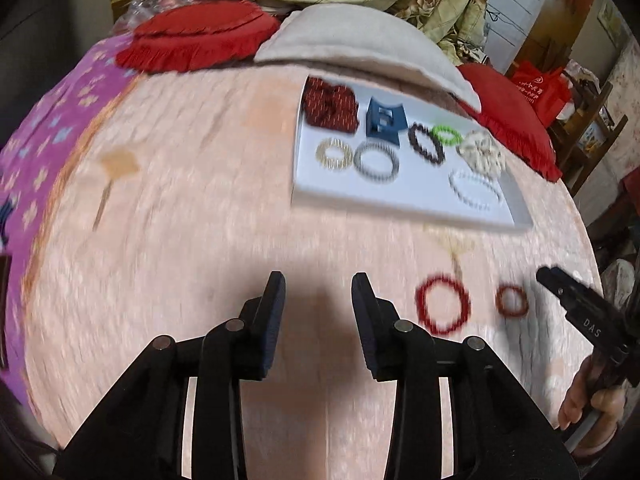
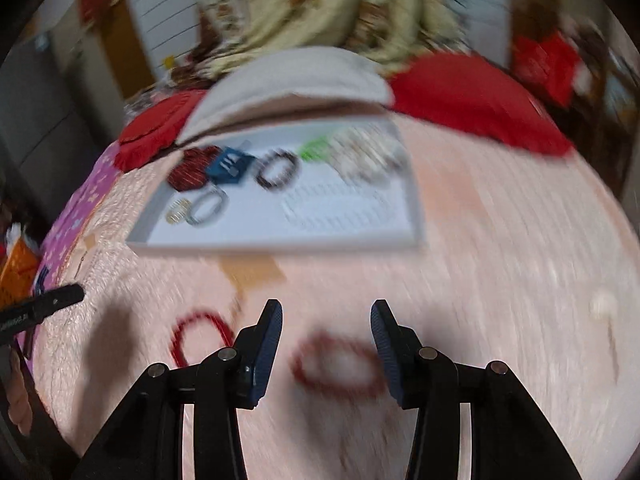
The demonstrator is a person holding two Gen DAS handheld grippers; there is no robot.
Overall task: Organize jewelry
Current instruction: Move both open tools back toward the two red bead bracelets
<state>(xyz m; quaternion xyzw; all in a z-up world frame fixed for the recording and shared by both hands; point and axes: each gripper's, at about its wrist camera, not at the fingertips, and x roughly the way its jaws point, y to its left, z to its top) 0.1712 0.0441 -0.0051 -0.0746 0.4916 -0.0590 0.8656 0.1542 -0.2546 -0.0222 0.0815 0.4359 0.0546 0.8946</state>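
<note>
Left gripper [image 1: 319, 280] jaws apart, nothing between; right gripper [image 2: 326, 307] apart too, above the small red ring [image 2: 336, 364] (we see no contact). Big red ring [image 1: 442, 304] lies beside it on the bedspread [image 1: 192, 208], near the tray [image 1: 320, 194] of jewelry.

soft indoor light, heavy motion blur in both views, fisheye bending with dark vignetted corners.

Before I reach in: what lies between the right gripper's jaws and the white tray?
In the right wrist view, a red bracelet lies between the jaws; beyond it, bare pink cloth up to the white tray.
</note>
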